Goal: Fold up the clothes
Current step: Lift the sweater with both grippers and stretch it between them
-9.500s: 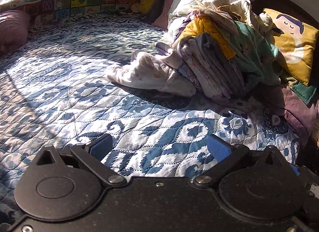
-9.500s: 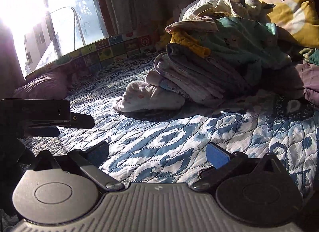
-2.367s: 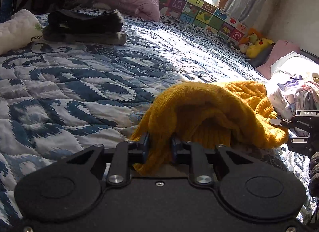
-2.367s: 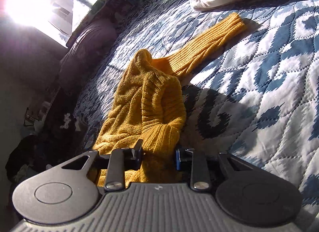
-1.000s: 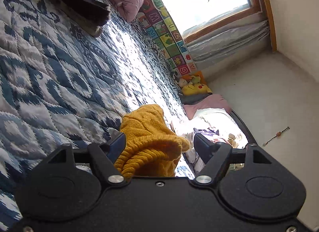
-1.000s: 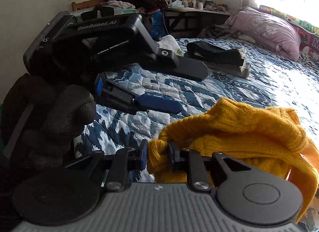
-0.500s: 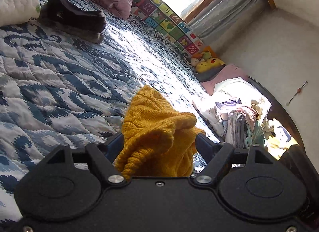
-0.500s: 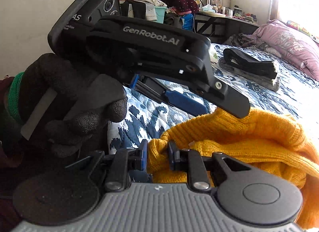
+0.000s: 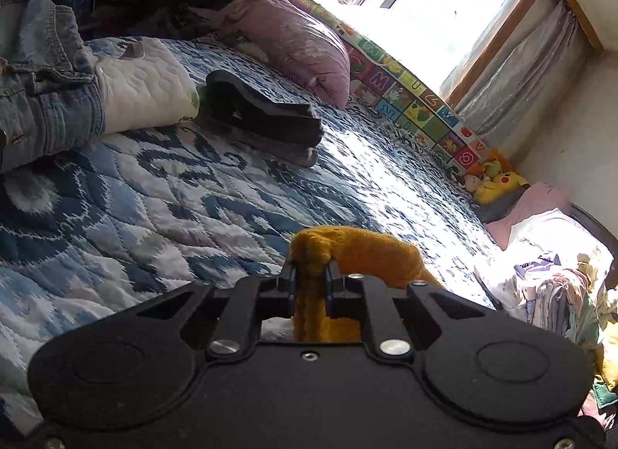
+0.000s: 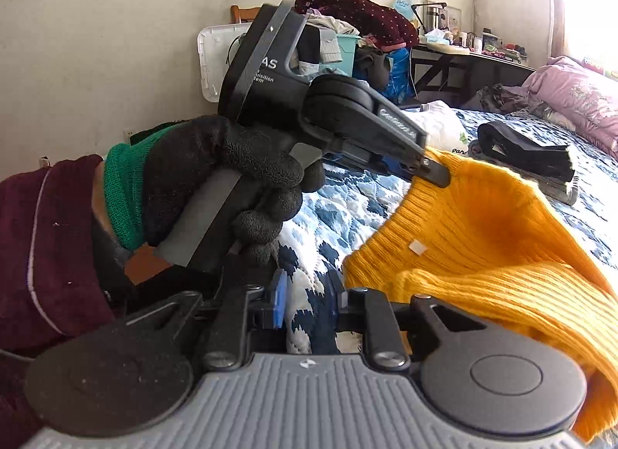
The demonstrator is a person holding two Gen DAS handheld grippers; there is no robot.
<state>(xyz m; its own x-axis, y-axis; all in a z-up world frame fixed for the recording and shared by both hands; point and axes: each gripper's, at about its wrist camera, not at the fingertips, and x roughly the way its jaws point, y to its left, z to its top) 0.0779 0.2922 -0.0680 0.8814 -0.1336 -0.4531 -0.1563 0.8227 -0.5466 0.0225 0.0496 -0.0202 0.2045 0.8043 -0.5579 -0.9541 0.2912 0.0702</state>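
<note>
A mustard-yellow knit sweater (image 9: 367, 252) hangs bunched above the blue-and-white quilt (image 9: 154, 194). My left gripper (image 9: 311, 286) is shut on a fold of its edge. In the right wrist view a black-gloved hand (image 10: 216, 174) holds that left gripper (image 10: 434, 170), its tips pinching the sweater's (image 10: 483, 240) ribbed hem. My right gripper (image 10: 307, 300) stands narrowly open; only quilt shows between its fingers. The sweater lies just right of its right finger.
A folded dark garment stack (image 9: 262, 120) lies mid-bed. A white pillow (image 9: 143, 85), jeans (image 9: 38, 74) and a pink pillow (image 9: 297, 35) sit beyond it. An unfolded clothes pile (image 9: 552, 294) is at the right. A cluttered desk (image 10: 463, 51) stands by the wall.
My left gripper, open around the sweater half a second ago, has shut on its edge. The sweater fold that was in my right gripper is out of its fingers.
</note>
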